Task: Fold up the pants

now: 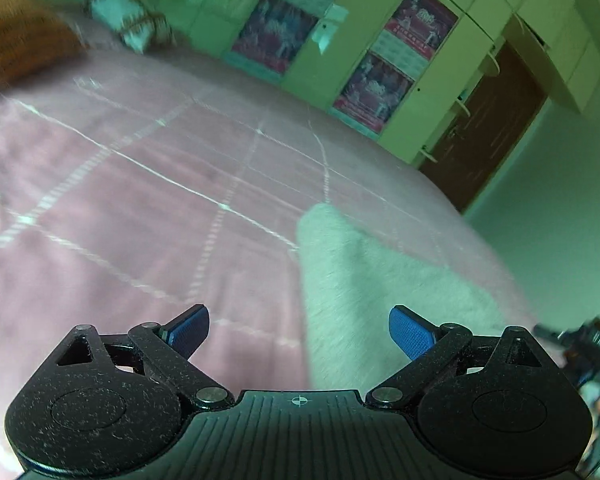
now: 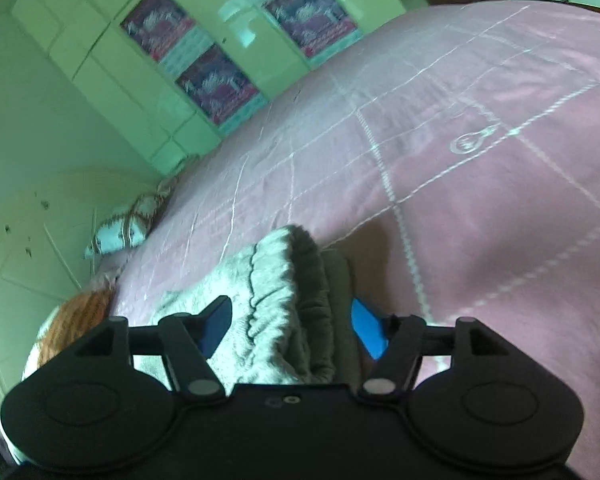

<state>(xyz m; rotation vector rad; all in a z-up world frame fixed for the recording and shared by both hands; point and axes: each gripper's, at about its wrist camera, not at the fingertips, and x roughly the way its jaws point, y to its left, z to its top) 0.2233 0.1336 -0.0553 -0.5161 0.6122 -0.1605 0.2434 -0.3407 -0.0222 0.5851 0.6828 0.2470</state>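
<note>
A wide bed with a pink quilted cover [image 1: 148, 184] carries the fuzzy pale-grey pants [image 2: 268, 300], lying near its edge. The right tongs [image 2: 290, 328] gape around the gathered elastic waistband, not yet pinching it. The left tongs [image 1: 299, 330] hang wide open and empty above the pants' leg. Likely the opening grasp; next both must close on cloth.

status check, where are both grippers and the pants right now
Left gripper open, empty, above pink bedspread. Right gripper open, straddling gathered waistband of fuzzy light-grey pants, not clamped. Nothing blocking.
</note>
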